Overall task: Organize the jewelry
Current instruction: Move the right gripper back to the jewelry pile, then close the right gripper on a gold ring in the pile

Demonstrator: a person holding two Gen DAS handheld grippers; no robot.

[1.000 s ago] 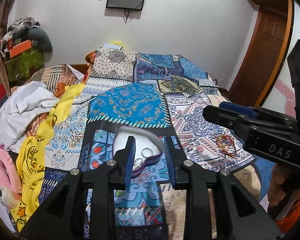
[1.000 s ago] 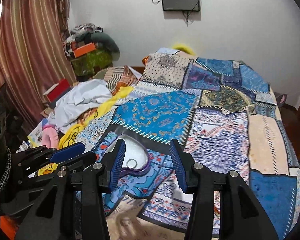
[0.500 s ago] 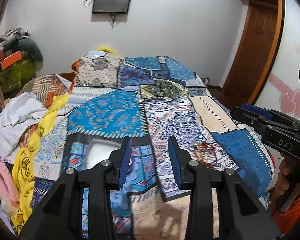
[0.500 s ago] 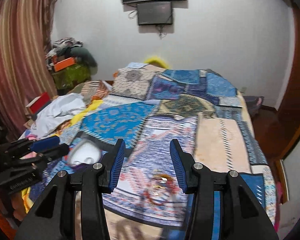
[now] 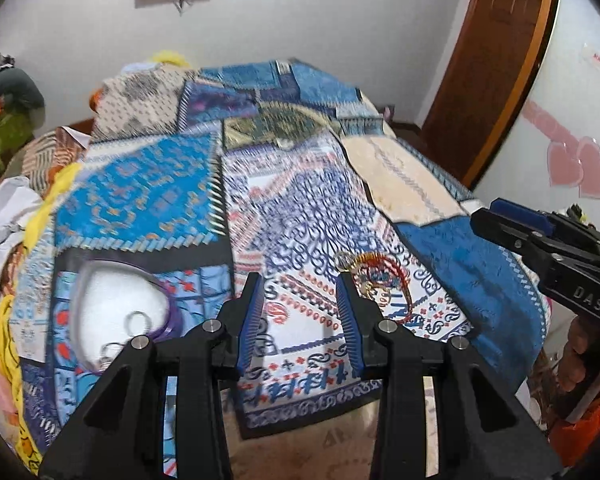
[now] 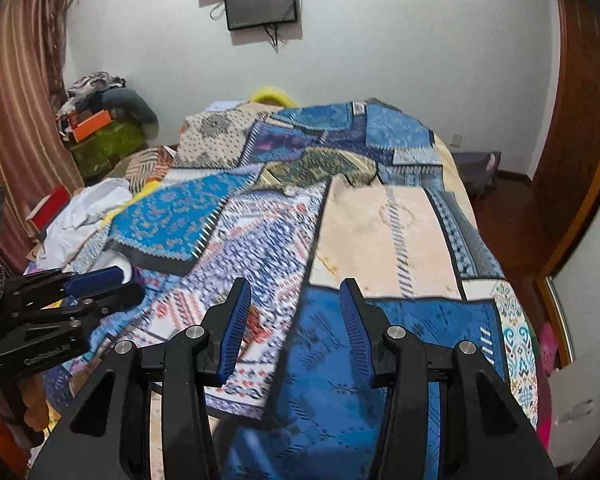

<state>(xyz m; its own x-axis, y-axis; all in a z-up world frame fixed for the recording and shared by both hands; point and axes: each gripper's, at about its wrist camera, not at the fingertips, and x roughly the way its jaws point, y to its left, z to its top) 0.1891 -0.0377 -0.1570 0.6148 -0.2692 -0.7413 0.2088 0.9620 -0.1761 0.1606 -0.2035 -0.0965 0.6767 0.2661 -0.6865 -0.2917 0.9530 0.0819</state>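
A heart-shaped box (image 5: 116,304) with a white lining and purple rim lies on the patchwork bedspread at the left, with rings (image 5: 137,322) in it. A pile of red and gold bangles and jewelry (image 5: 380,280) lies to its right. My left gripper (image 5: 300,316) is open and empty, just left of the pile. My right gripper (image 6: 294,324) is open and empty over a blue patch; it also shows in the left wrist view (image 5: 540,240). The left finger (image 6: 236,320) hides most of the jewelry pile in the right wrist view.
The bed (image 6: 384,232) is covered by a blue, white and cream patchwork spread. White and yellow clothes (image 5: 16,216) are heaped along its left side. A wooden door (image 5: 496,72) is at the right; a screen (image 6: 262,0) hangs on the far wall.
Both grippers have swung to the right, away from the heart-shaped box. The left one now points beside the jewelry pile; the right one has passed beyond it. Both stayed open.
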